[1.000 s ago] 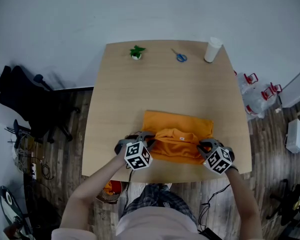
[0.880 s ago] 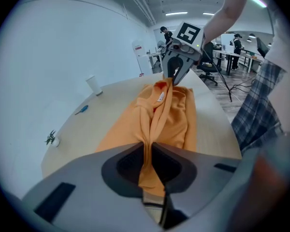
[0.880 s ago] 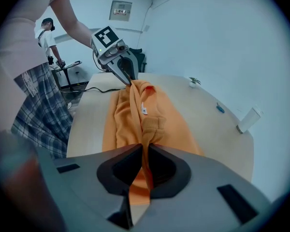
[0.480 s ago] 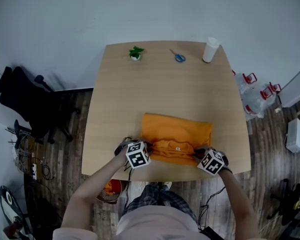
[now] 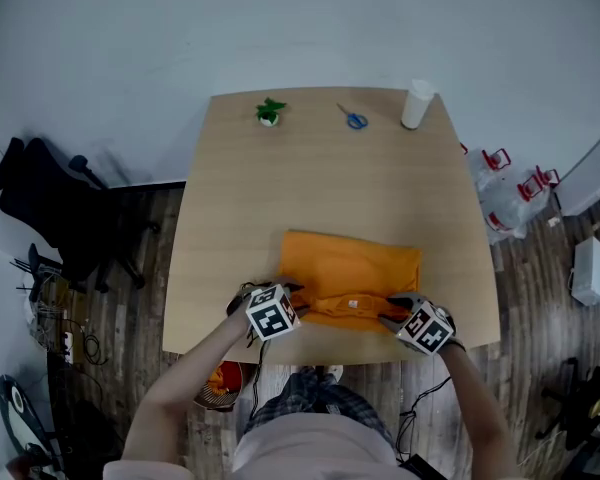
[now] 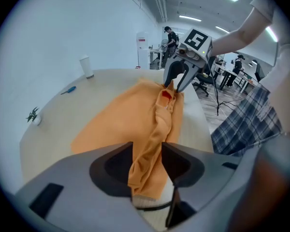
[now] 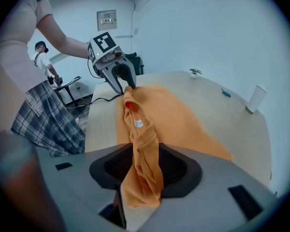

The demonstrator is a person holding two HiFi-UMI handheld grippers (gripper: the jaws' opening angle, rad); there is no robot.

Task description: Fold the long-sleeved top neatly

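Observation:
The orange long-sleeved top [image 5: 350, 268] lies folded into a rectangle near the front edge of the wooden table [image 5: 320, 178]. Its collar edge [image 5: 352, 304] is bunched into a ridge along the front. My left gripper [image 5: 292, 294] is at the ridge's left end and my right gripper [image 5: 388, 314] at its right end. Both have just been opening their jaws. In the left gripper view the orange ridge [image 6: 157, 129] runs loose between the left gripper's [image 6: 147, 161] jaws toward the right gripper [image 6: 176, 83]. In the right gripper view the cloth [image 7: 142, 144] lies slack between the right gripper's [image 7: 145, 166] jaws.
At the table's far edge stand a small green plant [image 5: 269, 113], blue scissors [image 5: 354, 119] and a white cup [image 5: 416, 104]. A black office chair [image 5: 50, 203] is on the floor to the left. The person's plaid clothing [image 5: 310, 398] is close to the front edge.
Both grippers came toward the front edge and lower, bringing the collar fold down onto the table. The raised bulge of cloth has flattened and the jaws have parted.

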